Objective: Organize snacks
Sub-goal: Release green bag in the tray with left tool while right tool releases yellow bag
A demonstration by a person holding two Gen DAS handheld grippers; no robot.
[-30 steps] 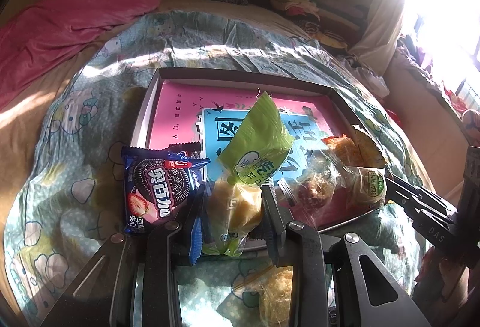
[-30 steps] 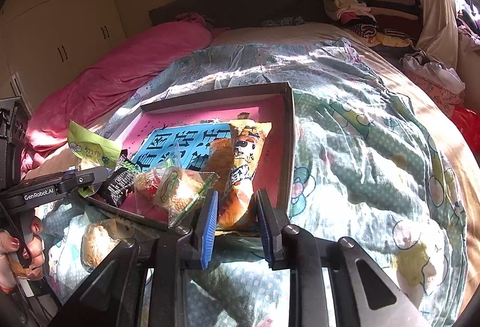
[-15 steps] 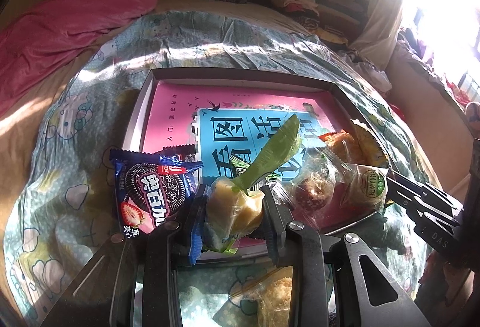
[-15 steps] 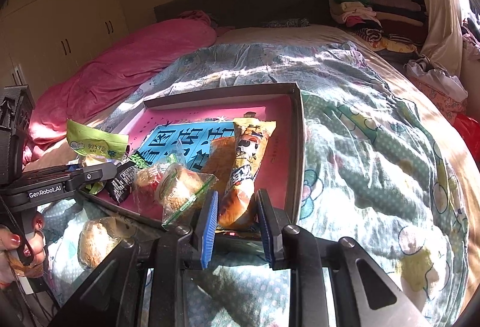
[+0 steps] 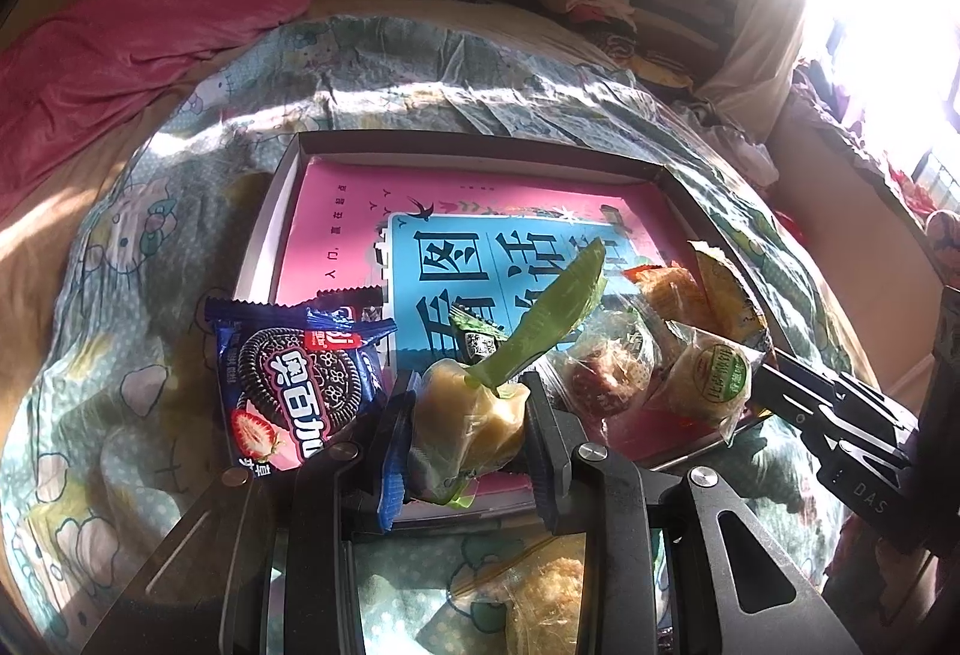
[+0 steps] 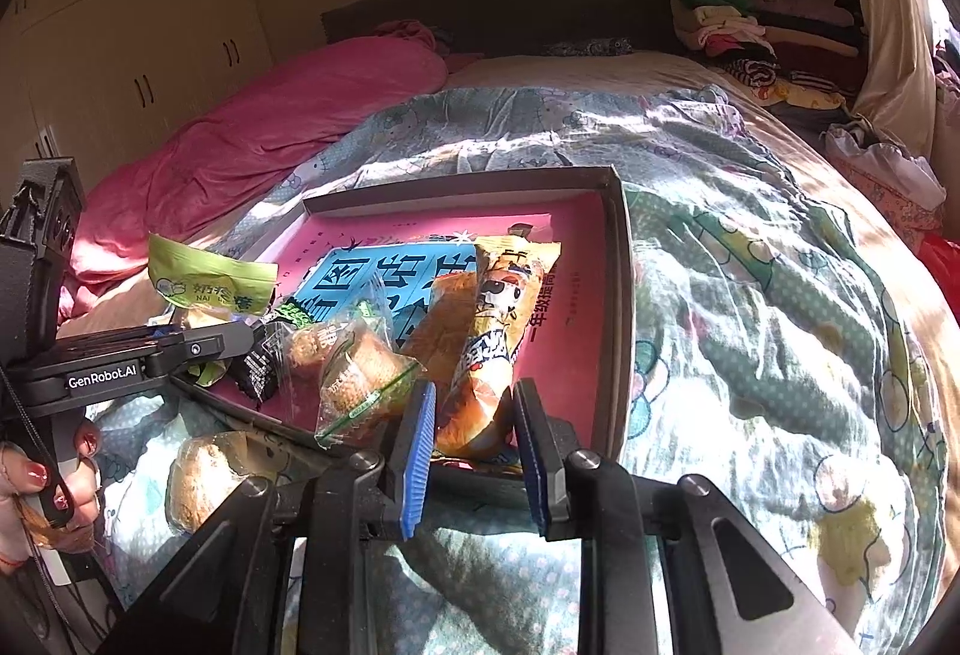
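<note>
Green-wrapped yellow cake [image 5: 465, 424] sits gripped in my left jaws at the tray's [image 5: 480, 141] near edge; my right jaws clamp the orange bread packet [image 6: 489, 355] by its right wall, far half bare.

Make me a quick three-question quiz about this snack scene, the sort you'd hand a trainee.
1. True or false: the left tongs are shut on a green-wrapped bun.
2. Which snack do the right tongs grip? A) the Oreo pack B) the orange cartoon bread pack C) the clear-wrapped round cake
3. Fill in: the Oreo pack lies across the left edge of the shallow ___ on the quilt.

Key: 1 true; 2 B; 3 box.
</note>
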